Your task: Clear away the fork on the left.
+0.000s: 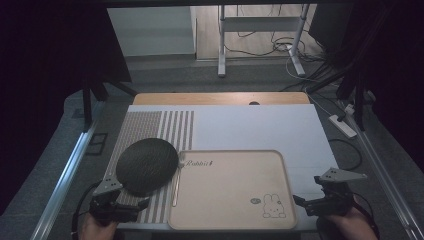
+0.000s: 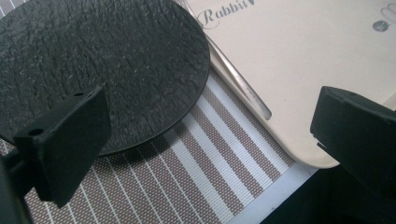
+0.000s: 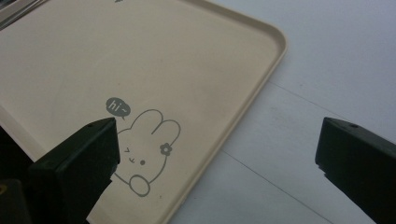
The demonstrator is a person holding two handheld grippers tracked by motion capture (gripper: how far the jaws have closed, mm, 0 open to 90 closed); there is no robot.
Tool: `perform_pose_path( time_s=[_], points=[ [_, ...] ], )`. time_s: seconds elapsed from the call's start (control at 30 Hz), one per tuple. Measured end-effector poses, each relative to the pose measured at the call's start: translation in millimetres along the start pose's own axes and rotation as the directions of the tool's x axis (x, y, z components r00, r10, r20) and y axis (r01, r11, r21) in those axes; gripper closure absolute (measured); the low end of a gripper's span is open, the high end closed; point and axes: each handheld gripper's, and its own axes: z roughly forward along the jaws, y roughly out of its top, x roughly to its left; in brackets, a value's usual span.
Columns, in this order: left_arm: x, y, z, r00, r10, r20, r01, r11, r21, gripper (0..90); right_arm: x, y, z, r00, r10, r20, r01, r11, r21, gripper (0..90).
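In the left gripper view, the round black textured plate [image 2: 93, 70] is cut off at 9 and 12 o'clock. The cream rectangular tray with a rabbit drawing [image 3: 140, 70] is cropped at 9 and 12 o'clock in the right gripper view. Small grey lettering [image 1: 199, 163] is barely legible in the high view.

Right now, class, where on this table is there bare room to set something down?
The beige rabbit tray holds nothing. Bare white mat lies beyond it, right of the striped placemat. The near left is crowded: the black round plate overlaps the tray's edge, beside the left gripper.
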Motion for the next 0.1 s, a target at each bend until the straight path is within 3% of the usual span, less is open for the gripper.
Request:
perform_pose_path(
  time_s=[0.1],
  points=[
    [0.8,0.7,0.4,1.0000,-0.005,0.005,0.005,1.0000,0.000,0.0,-0.2,-0.1,0.2,1.0000,-0.001,0.000,0.001,1.000,0.001,0.4]
  ],
)
